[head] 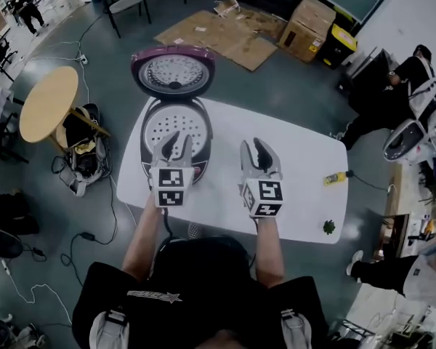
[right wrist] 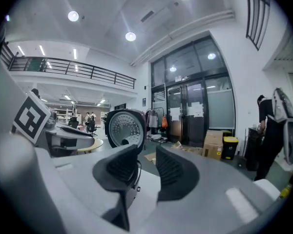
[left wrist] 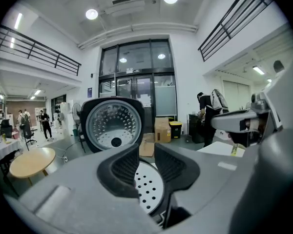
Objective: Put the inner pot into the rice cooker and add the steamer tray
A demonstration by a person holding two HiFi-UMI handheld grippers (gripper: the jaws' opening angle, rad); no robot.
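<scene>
The rice cooker (head: 154,155) stands at the left end of the white table (head: 305,173), its purple-rimmed lid (head: 173,71) raised upright behind it. A white perforated steamer tray (head: 176,119) lies in its mouth; the inner pot beneath it is hidden. My left gripper (head: 179,138) hovers over the cooker's front edge, open and holding nothing. In the left gripper view the tray (left wrist: 149,189) shows between and below the jaws, with the lid (left wrist: 112,125) beyond. My right gripper (head: 260,145) hangs open over bare table to the right of the cooker, also holding nothing; its view shows the lid (right wrist: 124,126) ahead.
A yellow object (head: 336,177) and a small green object (head: 328,227) lie near the table's right end. A round wooden table (head: 49,102) stands to the left, with cables on the floor. Cardboard boxes (head: 305,27) sit beyond. People stand at the room's edges.
</scene>
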